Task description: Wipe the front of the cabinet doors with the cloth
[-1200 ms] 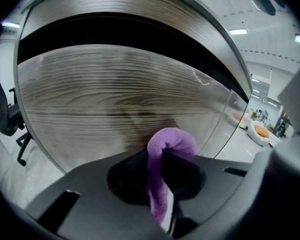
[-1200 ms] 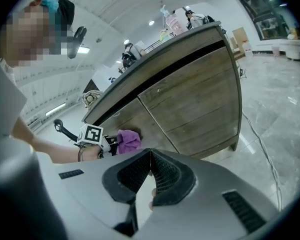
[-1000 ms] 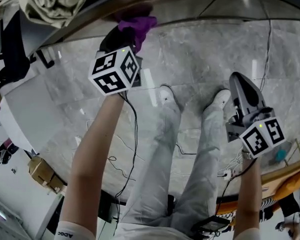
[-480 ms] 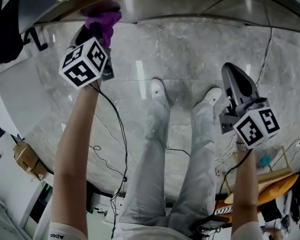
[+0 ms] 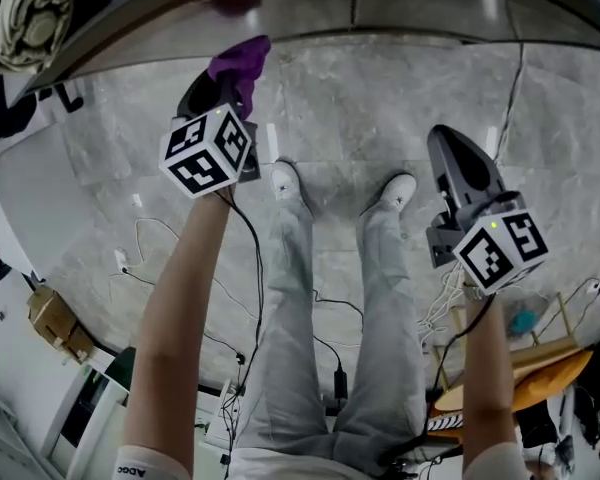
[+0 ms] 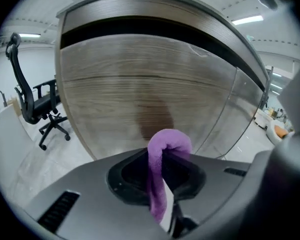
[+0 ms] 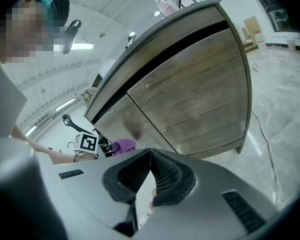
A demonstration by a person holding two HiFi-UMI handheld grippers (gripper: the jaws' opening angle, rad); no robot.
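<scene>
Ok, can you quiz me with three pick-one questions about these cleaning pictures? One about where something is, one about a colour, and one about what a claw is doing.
1. Where is the cloth?
A. in the left claw
B. in the right claw
C. in neither claw

2. What colour is the cloth?
A. green
B. purple
C. white

3. How is the right claw?
A. wide open
B. half open
C. shut and empty

Answers:
1 A: the cloth sticks out from between the left claw's jaws.
2 B: it shows purple in every view.
3 C: its jaws meet with nothing between them.
</scene>
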